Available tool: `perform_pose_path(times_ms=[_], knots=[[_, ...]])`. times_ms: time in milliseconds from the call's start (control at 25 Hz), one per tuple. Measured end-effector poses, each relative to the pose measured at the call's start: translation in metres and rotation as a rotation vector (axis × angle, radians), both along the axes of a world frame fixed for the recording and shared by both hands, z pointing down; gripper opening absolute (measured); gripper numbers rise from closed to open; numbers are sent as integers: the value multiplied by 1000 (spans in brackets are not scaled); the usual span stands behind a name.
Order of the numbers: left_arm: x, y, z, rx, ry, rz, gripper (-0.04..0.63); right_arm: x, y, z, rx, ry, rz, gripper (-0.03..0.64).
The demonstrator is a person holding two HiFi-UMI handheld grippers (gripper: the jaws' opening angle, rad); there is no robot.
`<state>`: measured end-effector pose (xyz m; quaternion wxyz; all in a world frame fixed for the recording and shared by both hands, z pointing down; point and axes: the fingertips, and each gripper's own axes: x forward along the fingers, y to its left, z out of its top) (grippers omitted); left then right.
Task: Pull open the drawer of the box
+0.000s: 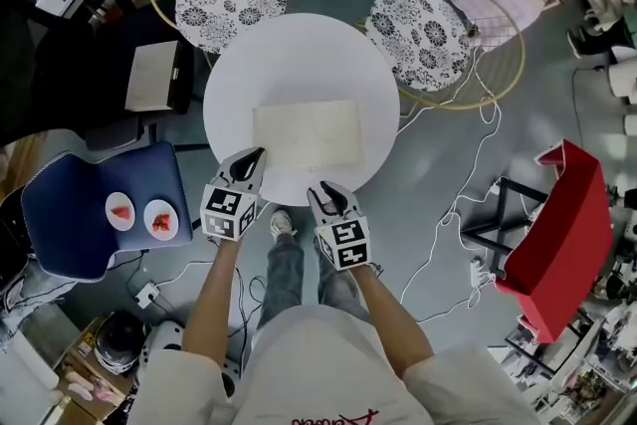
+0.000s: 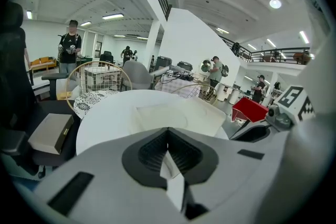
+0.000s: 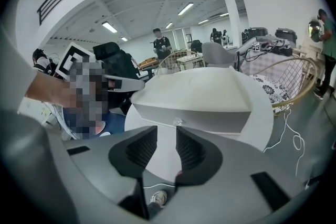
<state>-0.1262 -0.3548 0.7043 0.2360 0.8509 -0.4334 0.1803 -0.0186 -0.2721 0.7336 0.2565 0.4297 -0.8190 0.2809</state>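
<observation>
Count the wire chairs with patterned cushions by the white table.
2. One chair stands at the table's far left, the other at its far right. More may lie outside the frame.

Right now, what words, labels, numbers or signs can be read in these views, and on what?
None reads clearly.
Red lettering on the person's shirt: cut off at the frame's bottom edge, unreadable.
Left gripper and right gripper: square marker patterns only, no letters.
White box: no print visible.

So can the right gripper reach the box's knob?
Probably yes: the right gripper is open, the knob on the box front sits straight ahead of it, and nothing stands between.
</observation>
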Motion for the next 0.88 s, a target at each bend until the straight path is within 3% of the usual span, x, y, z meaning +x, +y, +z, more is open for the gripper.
perform_pose_path(times_ms=[280, 880], knots=[[-1, -2, -1, 2, 10, 3, 12, -1, -27, 24, -25, 59, 107, 123], [0, -1, -2, 7, 14, 13, 12, -8, -34, 39, -70, 70, 111, 118]])
